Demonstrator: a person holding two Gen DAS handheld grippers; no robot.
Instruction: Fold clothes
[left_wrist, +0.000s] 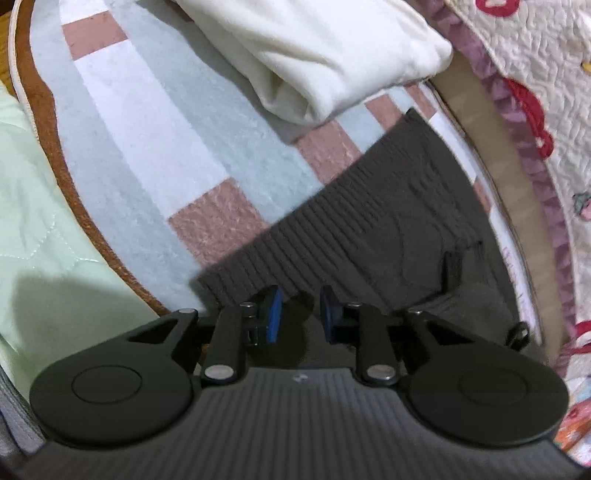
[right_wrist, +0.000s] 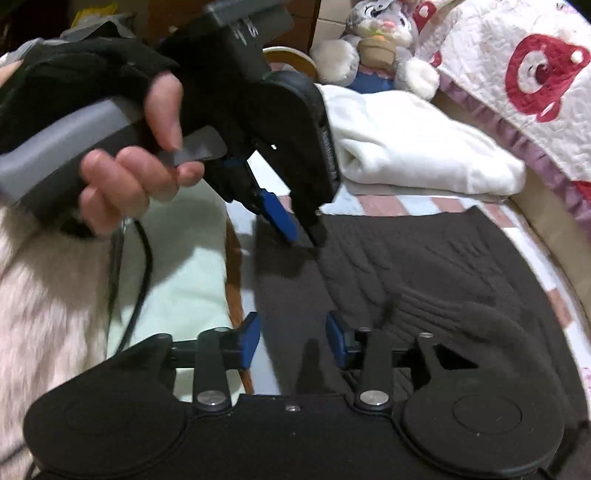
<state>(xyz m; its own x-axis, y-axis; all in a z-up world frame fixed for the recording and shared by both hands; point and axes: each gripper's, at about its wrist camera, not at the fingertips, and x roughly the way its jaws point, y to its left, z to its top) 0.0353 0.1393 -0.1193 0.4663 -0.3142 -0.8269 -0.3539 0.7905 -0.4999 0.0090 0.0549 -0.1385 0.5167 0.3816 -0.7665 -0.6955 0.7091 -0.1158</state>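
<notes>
Left hand-held gripper (right_wrist: 304, 236): jaws narrow, tips down on the far-left corner of the dark knit sweater (right_wrist: 424, 266); whether the knit is pinched, cannot tell. Right hand-held gripper (right_wrist: 293, 338): jaws about half open, hovering over the sweater's near edge, nothing between the pads. Sweater lies flat on the checked blanket (left_wrist: 155, 147). Beyond the sweater, a folded white garment (right_wrist: 413, 147); behind that, a plush rabbit (right_wrist: 384, 44). No legible writing or labels.
</notes>
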